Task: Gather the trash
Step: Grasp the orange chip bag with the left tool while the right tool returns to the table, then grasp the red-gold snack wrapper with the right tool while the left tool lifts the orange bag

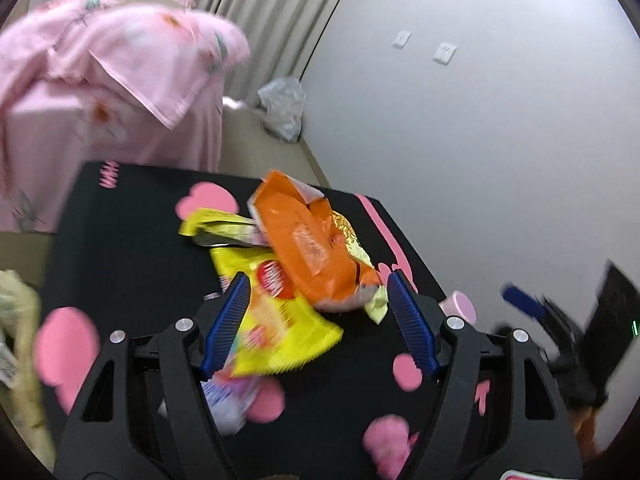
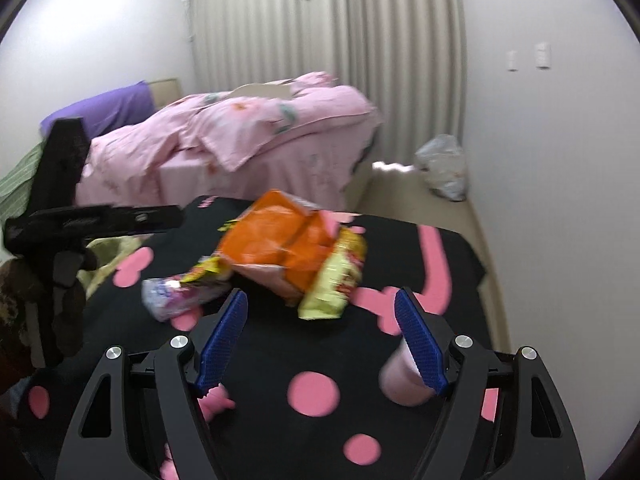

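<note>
A pink-covered bed (image 2: 256, 136) stands behind the black pink-spotted table (image 2: 320, 352). The left gripper (image 1: 318, 286), jaws released, hovers over the heaped wrappers (image 1: 304, 236) at mid-table. The right gripper (image 2: 320, 304) likewise gapes; a pink cup (image 2: 400, 376) sits beside its right finger. A plastic bag (image 2: 444, 168) slumps by the wall.

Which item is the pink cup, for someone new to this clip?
Start at the black table with pink spots. The wrapper pile sits mid-table; the pink cup lies apart, nearer the camera, by the right gripper. It alone is smooth, plain pink and cylindrical.
</note>
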Available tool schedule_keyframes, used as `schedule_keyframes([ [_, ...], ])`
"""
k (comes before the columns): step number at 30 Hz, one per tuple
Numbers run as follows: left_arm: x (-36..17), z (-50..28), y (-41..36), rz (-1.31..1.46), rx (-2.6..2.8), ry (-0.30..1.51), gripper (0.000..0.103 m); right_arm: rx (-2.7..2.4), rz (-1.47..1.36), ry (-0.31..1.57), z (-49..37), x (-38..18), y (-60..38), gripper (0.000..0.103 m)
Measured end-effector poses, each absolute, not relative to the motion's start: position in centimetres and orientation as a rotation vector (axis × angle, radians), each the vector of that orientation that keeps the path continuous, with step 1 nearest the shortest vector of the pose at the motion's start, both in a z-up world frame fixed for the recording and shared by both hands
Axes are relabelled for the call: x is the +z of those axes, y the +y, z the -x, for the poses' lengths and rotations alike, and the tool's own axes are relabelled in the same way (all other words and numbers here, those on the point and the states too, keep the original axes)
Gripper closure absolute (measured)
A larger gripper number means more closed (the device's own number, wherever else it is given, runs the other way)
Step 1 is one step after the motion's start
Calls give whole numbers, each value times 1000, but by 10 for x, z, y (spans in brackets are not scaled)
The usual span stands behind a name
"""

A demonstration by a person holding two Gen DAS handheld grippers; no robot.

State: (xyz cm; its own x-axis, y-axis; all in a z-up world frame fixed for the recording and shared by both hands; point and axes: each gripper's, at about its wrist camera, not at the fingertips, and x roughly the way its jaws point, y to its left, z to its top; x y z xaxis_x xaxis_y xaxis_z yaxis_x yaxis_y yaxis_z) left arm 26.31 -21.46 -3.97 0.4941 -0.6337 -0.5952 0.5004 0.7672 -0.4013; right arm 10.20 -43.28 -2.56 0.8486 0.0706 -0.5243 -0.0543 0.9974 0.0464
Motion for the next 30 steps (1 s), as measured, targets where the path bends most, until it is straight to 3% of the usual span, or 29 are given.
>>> schedule_keyframes([
  [4,-62,-297,-247,159,-586,884,36,46,-65,562,-97,-35,-445,31],
  [6,-73,-312,-254,165,-539,937,42,50,-65,566,-97,-40,-445,31],
  [8,-82,-322,-258,162,-515,1003,70,56,-58,569,-97,-44,-441,31],
  [11,-85,-316,-253,167,-567,1043,89,90,-61,577,-97,-48,-434,31],
  [13,-79,-303,-243,151,-577,1029,96,110,-64,585,-98,-51,-431,31],
  [22,-39,-226,-167,197,-674,981,101,157,-57,608,-104,-53,-408,31],
  [30,-46,-187,-91,212,-599,1020,100,184,-44,632,-109,-48,-383,31],
])
